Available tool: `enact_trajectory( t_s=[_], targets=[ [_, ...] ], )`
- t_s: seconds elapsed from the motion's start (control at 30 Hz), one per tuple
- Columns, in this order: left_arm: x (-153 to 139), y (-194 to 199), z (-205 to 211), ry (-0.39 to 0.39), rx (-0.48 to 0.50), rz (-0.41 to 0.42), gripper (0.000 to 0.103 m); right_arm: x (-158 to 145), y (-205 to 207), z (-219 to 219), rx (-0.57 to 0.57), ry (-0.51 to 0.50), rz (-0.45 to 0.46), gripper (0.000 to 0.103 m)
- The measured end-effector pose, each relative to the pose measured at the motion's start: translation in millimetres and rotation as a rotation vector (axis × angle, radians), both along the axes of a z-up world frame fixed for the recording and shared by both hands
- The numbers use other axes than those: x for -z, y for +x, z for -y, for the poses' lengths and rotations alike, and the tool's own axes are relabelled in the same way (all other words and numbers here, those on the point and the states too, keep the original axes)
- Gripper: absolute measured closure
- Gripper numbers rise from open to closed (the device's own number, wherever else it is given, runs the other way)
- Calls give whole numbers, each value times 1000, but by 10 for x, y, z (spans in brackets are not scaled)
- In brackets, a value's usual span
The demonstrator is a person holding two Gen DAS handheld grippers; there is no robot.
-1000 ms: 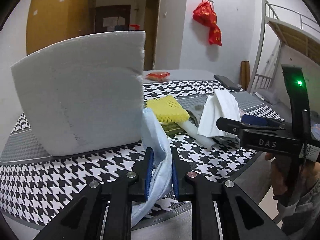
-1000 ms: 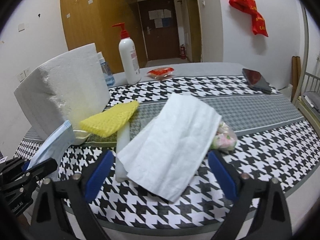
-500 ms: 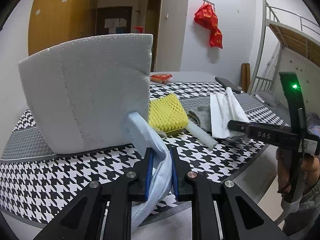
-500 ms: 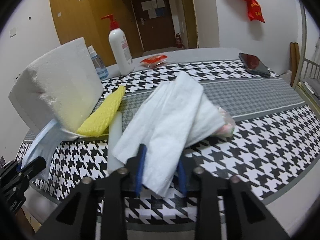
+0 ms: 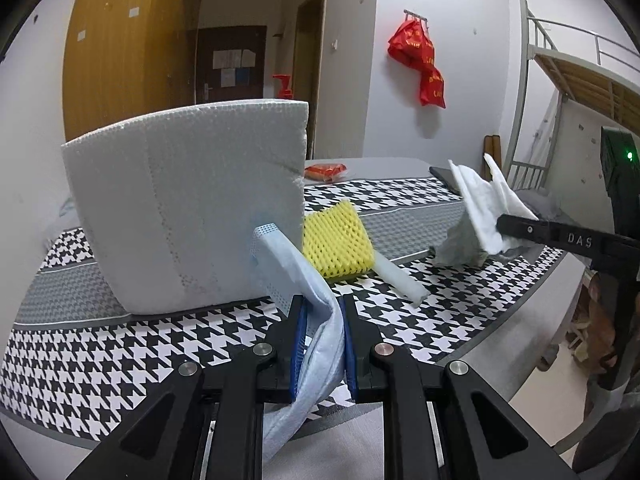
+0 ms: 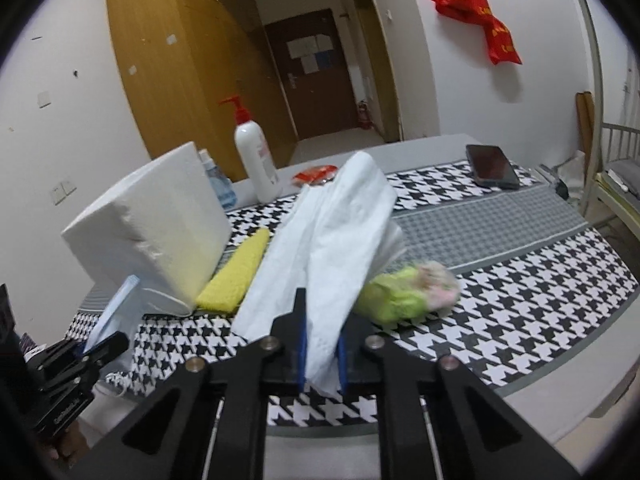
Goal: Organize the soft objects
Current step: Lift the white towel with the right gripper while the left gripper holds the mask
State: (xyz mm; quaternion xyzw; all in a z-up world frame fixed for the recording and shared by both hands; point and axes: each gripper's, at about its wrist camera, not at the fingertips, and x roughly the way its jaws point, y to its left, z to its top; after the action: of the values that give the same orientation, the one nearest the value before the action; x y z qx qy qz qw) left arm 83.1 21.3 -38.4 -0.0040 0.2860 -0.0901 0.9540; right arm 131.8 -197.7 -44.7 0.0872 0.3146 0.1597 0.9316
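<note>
My left gripper (image 5: 323, 340) pinched the limp mask (image 5: 298, 272); right gripper (image 6: 322, 354) clamped floppy, tearable tissue (image 6: 336, 240) near its edge.

Left gripper (image 5: 322, 344) jaws clamped on blue mask (image 5: 304, 280); right gripper (image 6: 322, 354) jaws pinching white tissue (image 6: 336, 240).

the green and pink bundle (image 6: 408, 292) on the surface is smeared by blur, can't tell what it is. the white foam block (image 5: 192, 208) hides most of the pump bottle (image 5: 282, 84) in the left view. the blue mask's (image 5: 308, 320) lower end drops behind the left claw (image 5: 322, 344).
</note>
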Motion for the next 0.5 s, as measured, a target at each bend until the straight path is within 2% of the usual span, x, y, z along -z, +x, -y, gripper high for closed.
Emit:
enact_trajectory(
  t_s=[0.2, 0.5],
  targets=[
    [-29, -25, 17, 7, 2, -2, 85, 245, -35, 94, 31, -47, -52, 88],
    [-7, -54, 142, 20, 30, 2, 85, 333, -129, 450, 160, -66, -54, 88]
  ],
)
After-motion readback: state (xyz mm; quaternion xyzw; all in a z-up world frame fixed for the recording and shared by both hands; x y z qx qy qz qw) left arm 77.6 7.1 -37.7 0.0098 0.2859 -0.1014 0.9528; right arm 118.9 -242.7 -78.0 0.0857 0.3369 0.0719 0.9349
